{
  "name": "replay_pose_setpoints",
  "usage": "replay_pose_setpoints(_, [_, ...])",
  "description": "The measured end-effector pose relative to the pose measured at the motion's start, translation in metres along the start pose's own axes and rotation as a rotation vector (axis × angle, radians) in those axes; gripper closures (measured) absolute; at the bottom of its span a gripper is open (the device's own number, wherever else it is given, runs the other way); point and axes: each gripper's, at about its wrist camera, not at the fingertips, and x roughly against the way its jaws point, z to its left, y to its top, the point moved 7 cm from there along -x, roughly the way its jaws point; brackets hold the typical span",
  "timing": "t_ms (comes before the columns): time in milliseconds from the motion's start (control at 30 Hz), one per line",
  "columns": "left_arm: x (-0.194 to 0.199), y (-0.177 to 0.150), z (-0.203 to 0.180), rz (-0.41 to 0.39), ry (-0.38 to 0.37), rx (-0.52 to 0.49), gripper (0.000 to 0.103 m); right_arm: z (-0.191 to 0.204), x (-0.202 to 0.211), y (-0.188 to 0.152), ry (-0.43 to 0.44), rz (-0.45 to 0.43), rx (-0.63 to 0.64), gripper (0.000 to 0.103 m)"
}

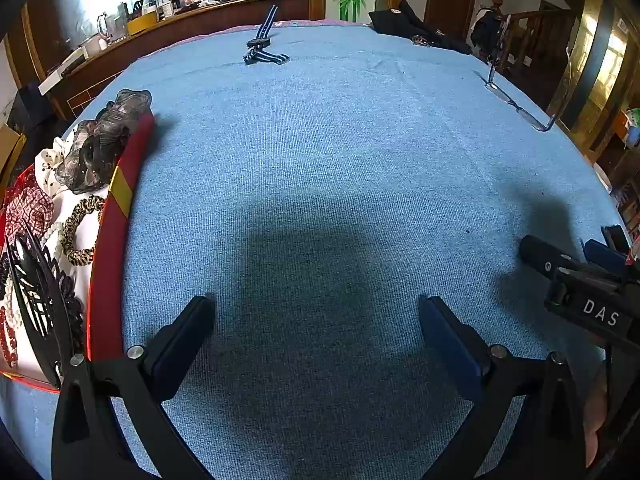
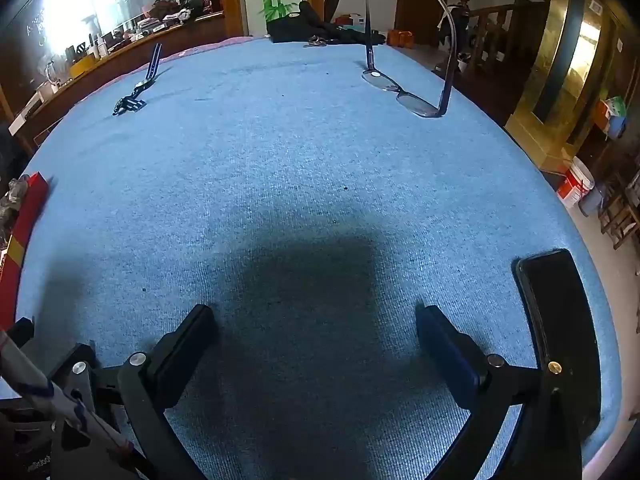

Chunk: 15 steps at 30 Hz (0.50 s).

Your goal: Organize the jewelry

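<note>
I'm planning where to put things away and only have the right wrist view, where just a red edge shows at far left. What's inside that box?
Observer: The left wrist view looks into the red box. A black gauzy scrunchie sits at its far end, piled above the rim.
Operator: Anything in the middle?
Observer: A leopard-print scrunchie lies flat there, next to a red checked one.
Operator: And the near end?
Observer: A black hair claw lies there, with red beads beside it.
</note>
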Motion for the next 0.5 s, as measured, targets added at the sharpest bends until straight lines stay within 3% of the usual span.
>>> replay_pose_setpoints(500, [0.0012, 0.0006, 0.0004, -0.004, -0.002, 0.001, 0.000, -0.0043, 0.0000, 0.0042, 0.047, -0.015, -0.032, 0.000])
